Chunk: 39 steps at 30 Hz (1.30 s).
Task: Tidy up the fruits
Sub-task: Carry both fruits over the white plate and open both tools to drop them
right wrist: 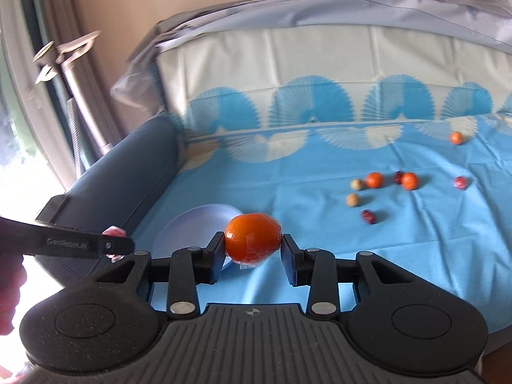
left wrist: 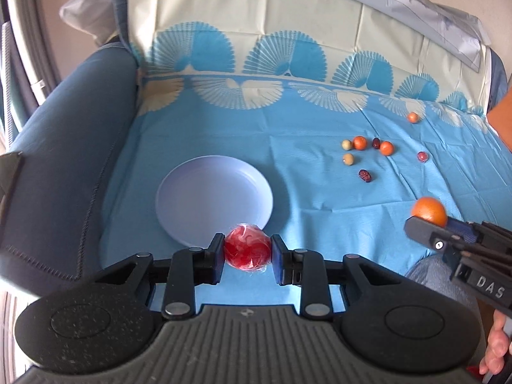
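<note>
A home living room, judging by the furniture. A dark blue upholstered sofa (left wrist: pixel 64 160) with a rounded, stitched armrest serves as the work surface, its seat and backrest draped in a light blue and cream cloth (left wrist: pixel 288 147) printed with fan shapes. Beside the sofa, a window frame (right wrist: pixel 19 102) admits bright daylight (the view outside is washed out).
</note>
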Tool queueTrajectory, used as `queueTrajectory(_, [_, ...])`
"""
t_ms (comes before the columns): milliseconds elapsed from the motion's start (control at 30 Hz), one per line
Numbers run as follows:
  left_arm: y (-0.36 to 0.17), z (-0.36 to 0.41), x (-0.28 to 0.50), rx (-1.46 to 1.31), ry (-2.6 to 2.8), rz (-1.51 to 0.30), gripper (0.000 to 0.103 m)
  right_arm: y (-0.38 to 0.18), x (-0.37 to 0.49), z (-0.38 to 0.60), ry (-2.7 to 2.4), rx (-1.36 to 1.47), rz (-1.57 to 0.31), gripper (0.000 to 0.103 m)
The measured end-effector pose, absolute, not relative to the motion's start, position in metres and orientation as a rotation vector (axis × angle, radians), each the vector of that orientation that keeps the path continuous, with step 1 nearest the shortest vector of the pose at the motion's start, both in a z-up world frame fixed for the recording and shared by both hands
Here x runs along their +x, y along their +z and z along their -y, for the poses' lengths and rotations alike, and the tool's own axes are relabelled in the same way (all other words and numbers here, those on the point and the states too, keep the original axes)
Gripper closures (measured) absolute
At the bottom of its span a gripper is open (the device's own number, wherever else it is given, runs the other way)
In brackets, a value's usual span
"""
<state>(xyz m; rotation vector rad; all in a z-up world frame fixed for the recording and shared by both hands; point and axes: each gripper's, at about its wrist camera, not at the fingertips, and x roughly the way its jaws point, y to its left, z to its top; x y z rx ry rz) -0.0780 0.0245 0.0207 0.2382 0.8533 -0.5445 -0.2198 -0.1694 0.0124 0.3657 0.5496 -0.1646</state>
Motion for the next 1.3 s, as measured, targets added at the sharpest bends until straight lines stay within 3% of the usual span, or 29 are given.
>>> queueTrajectory(333, [0.035,-0.082,-0.100,0.152,-0.515,-0.802,0.070,0.033,-0.220,0.107,-0.081,0.230,-0.573,0.064])
queueTrajectory(733, [0.033,-0.097,-0.083,0.108,-0.509,-0.815,0.070,0.036,-0.208,0.095,-0.083,0.166,-0.607,0.064])
queueTrajectory(1300, [-0.037,-0.057,0.024,0.153,-0.486,-0.936,0.070,-0.023,-0.097,0.109,-0.070,0.138,-0.732,0.064])
